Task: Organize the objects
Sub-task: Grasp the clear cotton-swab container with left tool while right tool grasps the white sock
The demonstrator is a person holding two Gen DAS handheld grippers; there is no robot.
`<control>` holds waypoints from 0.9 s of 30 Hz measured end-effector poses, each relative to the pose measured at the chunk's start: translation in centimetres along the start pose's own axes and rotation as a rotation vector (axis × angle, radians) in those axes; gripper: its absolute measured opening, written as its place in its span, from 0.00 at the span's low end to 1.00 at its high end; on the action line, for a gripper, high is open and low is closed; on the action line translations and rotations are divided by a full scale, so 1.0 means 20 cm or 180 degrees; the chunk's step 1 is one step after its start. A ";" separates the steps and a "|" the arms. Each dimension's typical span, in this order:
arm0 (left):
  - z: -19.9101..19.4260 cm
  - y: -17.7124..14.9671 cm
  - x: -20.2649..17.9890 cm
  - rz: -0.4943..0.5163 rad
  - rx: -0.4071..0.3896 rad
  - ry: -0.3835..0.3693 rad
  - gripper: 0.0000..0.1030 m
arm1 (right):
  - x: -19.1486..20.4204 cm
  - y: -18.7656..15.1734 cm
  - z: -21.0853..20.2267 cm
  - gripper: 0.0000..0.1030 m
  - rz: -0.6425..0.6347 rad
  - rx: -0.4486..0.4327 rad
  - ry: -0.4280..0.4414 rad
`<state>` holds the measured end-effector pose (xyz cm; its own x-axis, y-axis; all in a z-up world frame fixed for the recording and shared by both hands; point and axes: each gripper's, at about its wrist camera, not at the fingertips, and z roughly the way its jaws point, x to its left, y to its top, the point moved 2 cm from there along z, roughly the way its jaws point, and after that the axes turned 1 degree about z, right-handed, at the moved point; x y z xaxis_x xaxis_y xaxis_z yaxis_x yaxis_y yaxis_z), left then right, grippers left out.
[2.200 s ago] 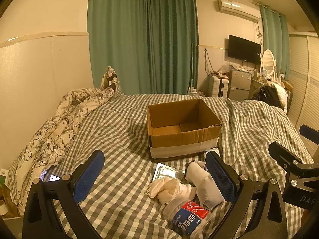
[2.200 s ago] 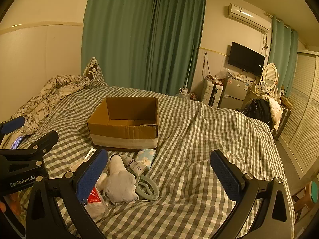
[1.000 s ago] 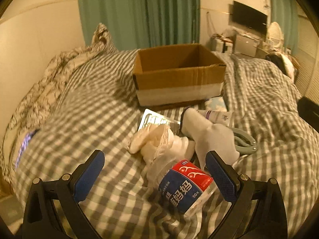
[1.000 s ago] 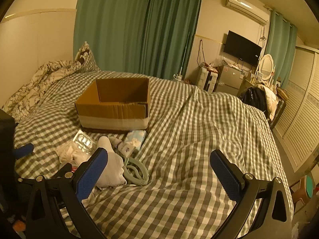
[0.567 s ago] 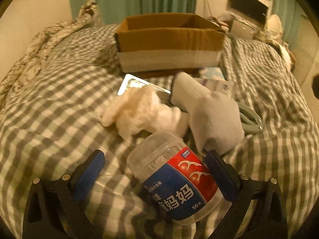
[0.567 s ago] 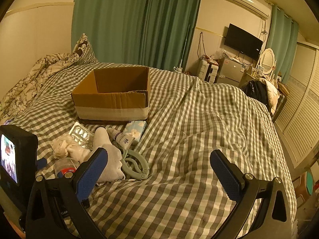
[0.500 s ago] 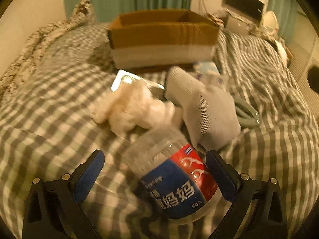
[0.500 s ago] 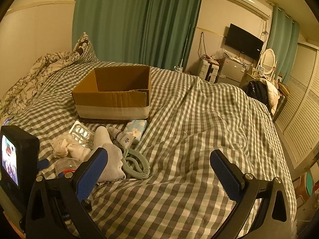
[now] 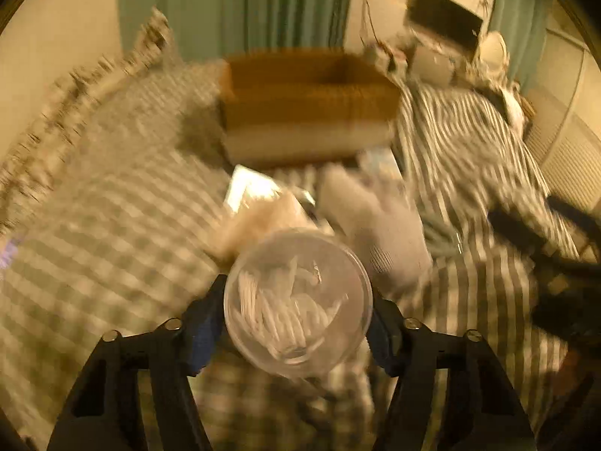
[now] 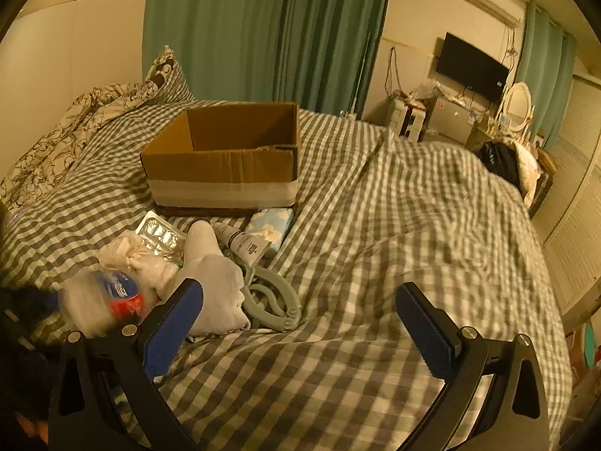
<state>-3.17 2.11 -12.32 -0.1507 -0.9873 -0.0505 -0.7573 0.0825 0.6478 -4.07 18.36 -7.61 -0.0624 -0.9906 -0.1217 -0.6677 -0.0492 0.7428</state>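
My left gripper (image 9: 296,319) is clamped on the jar (image 9: 298,302), which half a second ago lay on its side on the bed (image 10: 375,225) between open jaws. Its long axis now runs along my fingers, round end facing the left camera, pointing toward the box (image 10: 225,161). It is off the bed, near the sock (image 10: 214,282). My right gripper (image 10: 300,323) hangs with jaws wide apart.

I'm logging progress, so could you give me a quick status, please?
Left gripper shut on floss-pick jar, lifted. Right gripper open, empty. Cardboard box ahead, path clear.
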 end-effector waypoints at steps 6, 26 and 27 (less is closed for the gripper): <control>-0.04 0.08 0.09 -0.0065 -0.0113 0.0075 0.63 | 0.12 0.00 0.18 1.00 -0.0049 0.0290 0.0365; -0.30 0.33 0.15 -0.0178 -0.0583 -0.0112 0.63 | 0.25 0.09 0.18 0.55 -0.0330 0.0298 0.0656; -0.30 0.37 0.15 -0.0171 -0.0627 -0.0119 0.63 | 0.22 0.13 0.14 0.55 -0.0343 0.0229 0.0641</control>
<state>-5.36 -1.04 -3.08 -0.1398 -0.9835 -0.1147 -0.6264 -0.0019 0.7795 -8.20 14.20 -8.05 0.1567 -0.9859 -0.0586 -0.7140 -0.1541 0.6829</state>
